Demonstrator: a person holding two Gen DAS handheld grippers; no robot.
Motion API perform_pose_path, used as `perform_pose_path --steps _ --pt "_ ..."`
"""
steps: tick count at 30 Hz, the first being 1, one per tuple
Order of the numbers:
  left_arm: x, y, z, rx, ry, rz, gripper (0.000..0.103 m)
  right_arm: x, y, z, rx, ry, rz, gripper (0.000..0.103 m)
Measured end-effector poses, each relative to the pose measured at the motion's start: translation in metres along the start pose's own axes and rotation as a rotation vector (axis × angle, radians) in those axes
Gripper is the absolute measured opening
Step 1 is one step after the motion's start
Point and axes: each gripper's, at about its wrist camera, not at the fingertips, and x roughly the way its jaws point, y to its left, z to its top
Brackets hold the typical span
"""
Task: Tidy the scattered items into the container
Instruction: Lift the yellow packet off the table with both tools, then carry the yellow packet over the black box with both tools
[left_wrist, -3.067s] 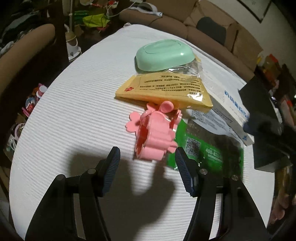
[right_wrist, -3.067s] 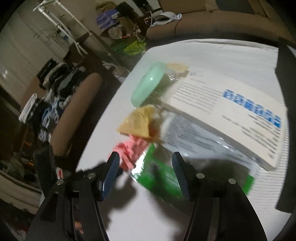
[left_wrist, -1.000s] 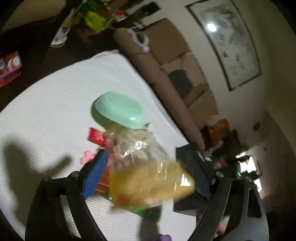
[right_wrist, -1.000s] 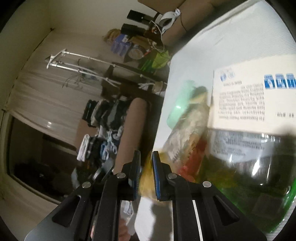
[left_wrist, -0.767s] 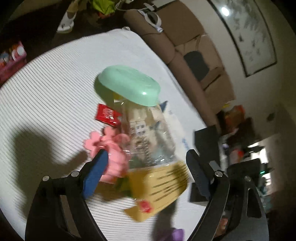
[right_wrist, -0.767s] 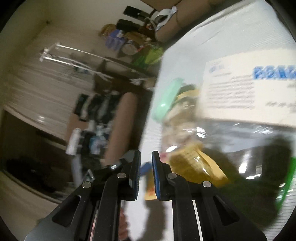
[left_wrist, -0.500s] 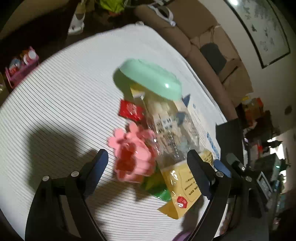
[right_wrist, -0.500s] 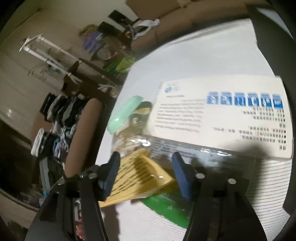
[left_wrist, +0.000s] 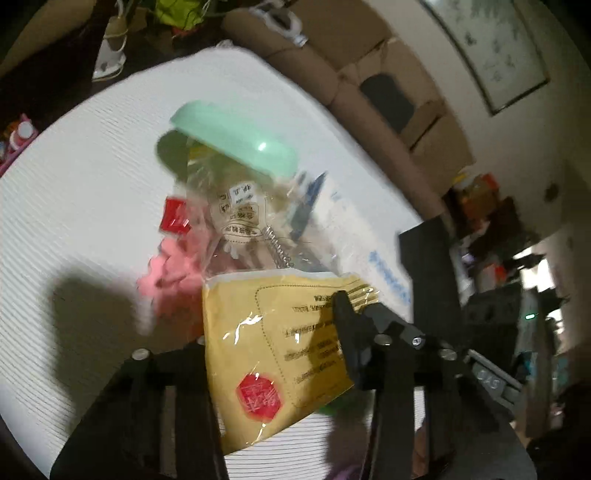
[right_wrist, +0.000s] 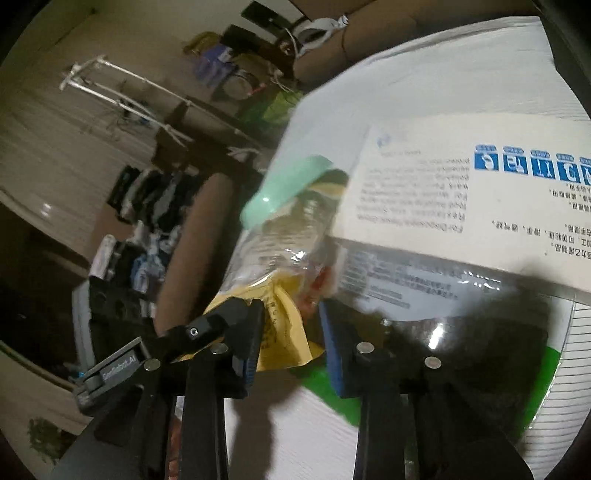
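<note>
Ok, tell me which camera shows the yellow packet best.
The left wrist view: the yellow packet faces the camera, with its printed text and red seal visible, between the closing left gripper fingers. The right wrist view shows only a crumpled part of it between the closing right gripper fingers.

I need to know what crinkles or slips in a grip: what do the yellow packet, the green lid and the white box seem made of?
Yellow packet: probably glossy plastic film; it wrinkles and throws glints.
Green lid: likely hard, smooth plastic, showing one sharp highlight.
White box: seemingly matte printed cardboard, with flat faces and no glare.
</note>
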Motion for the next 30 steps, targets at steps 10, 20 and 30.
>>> perform_pose_path --steps 10,20,30 --pt "-0.075 -0.075 0.011 0.139 -0.153 -0.145 0.032 -0.08 0.078 -0.005 -0.161 -0.13 0.108 0.019" --pt "-0.108 -0.202 -0.043 0.399 -0.132 -0.16 0.033 -0.198 0.098 -0.05 -0.196 -0.212 0.088 0.017" --pt "-0.075 -0.329 -0.063 0.541 -0.044 -0.168 0.033 -0.302 0.075 -0.045 -0.169 -0.309 0.023 0.017"
